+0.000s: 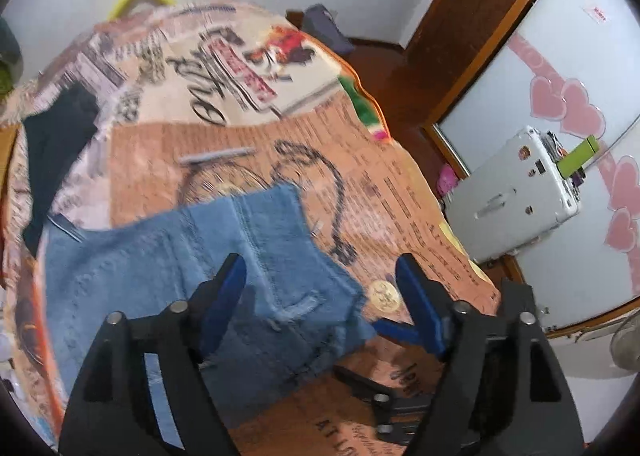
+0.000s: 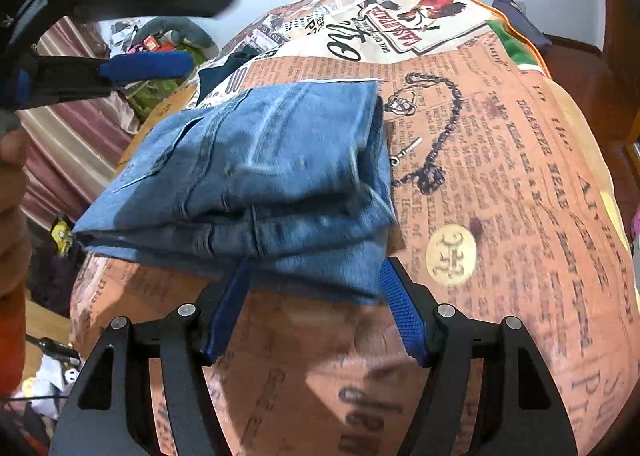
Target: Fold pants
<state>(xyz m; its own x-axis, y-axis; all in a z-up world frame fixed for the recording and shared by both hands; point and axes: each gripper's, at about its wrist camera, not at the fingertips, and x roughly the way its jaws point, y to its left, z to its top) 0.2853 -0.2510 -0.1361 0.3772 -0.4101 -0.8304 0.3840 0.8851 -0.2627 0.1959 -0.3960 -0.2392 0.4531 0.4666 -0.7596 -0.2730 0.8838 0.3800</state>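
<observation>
We judge the fold nearly done: the jeans [image 2: 256, 183] lie as a compact stack of several layers on the printed bedspread [image 2: 500, 183], so only a final tidy seems left. Our left gripper [image 1: 320, 276] hovers over them with fingers spread, empty, and our right gripper [image 2: 316, 280] sits at the stack's near edge, fingers also spread, pinching nothing

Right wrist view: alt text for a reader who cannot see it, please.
Folded blue jeans lie in a thick stack on a newspaper-print bedspread. The right claw is open at the stack's near edge, gripping nothing. The left claw is open in the air at upper left.
</observation>
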